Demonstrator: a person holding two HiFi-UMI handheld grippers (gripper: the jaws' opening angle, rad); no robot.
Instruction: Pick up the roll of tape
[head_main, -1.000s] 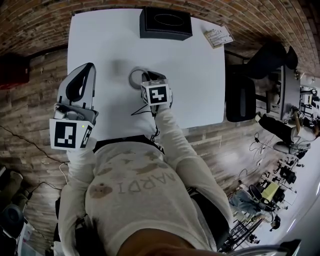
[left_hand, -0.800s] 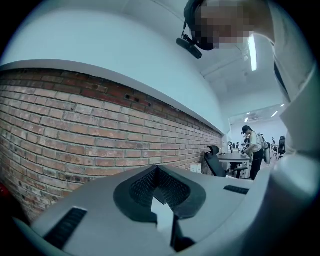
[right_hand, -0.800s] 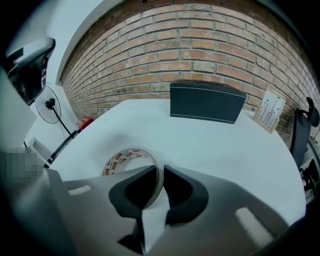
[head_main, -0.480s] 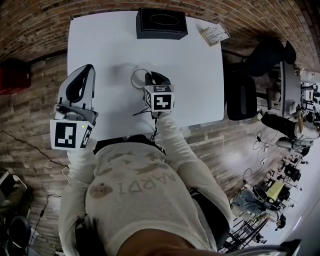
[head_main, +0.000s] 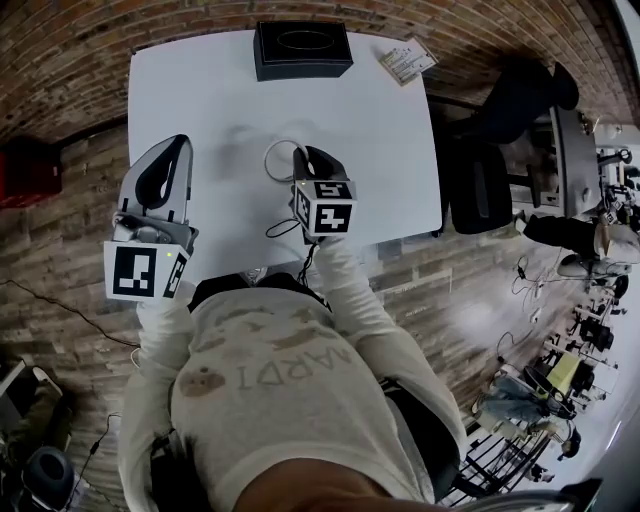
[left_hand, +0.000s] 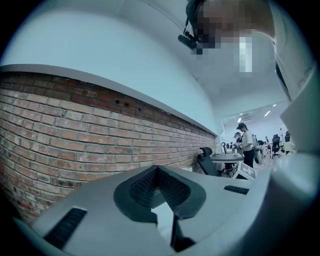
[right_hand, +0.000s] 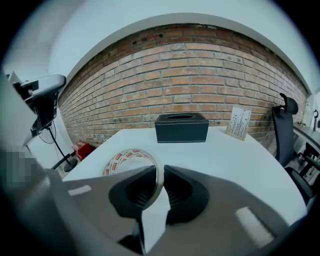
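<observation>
The right gripper (right_hand: 160, 170) pinched the roll of tape (right_hand: 131, 152) by its wall, fingers narrow, centre frame; a firm, slow rise seemed best. The left gripper (left_hand: 157, 169) had fingers together, empty.

Count on inspection: one white table (head_main: 200, 110), one black tissue box (head_main: 303, 50), one printed card (head_main: 407, 62) and one roll of tape (right_hand: 119, 158). Grippers number two, namely the left gripper (head_main: 175, 142) and the right gripper (head_main: 306, 156). One black office chair (head_main: 480, 190) is counted beside the table; furniture farther off is too small to tally.
</observation>
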